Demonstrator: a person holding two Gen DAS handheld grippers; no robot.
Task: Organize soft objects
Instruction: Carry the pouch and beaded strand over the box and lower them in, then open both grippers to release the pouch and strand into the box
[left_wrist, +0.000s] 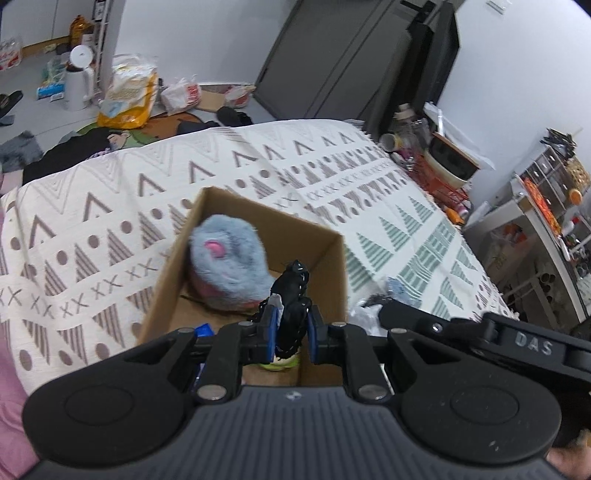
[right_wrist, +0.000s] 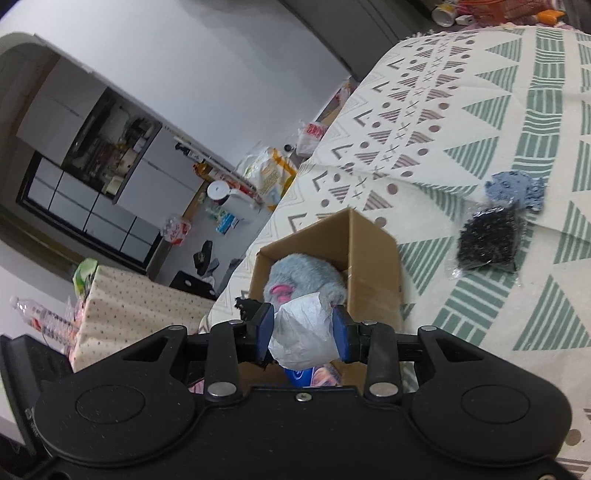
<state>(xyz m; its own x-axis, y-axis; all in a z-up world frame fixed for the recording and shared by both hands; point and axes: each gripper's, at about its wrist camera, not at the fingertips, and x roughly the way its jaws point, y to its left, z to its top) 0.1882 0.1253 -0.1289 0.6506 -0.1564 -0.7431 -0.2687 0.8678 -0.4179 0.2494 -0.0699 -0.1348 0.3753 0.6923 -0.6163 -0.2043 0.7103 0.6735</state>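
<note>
An open cardboard box (left_wrist: 325, 258) (right_wrist: 373, 251) sits on the patterned bedspread. Inside it lies a fluffy grey-blue plush (left_wrist: 229, 258) (right_wrist: 306, 273) with a pink patch. My left gripper (left_wrist: 291, 328) hangs over the box's near edge, shut on a black fabric item (left_wrist: 293, 295). My right gripper (right_wrist: 304, 332) is also over the box, shut on a white crumpled soft bundle (right_wrist: 303, 332). A black sponge in clear wrap (right_wrist: 489, 236) and a blue cloth piece (right_wrist: 517, 186) lie on the bedspread right of the box.
The bedspread (left_wrist: 147, 192) covers a wide surface with open room left of and beyond the box. Cluttered shelves (left_wrist: 546, 206) stand at the right. Bags and a white kettle (left_wrist: 77, 81) sit on the floor beyond. A dotted cloth (right_wrist: 140, 306) lies at the right wrist view's left.
</note>
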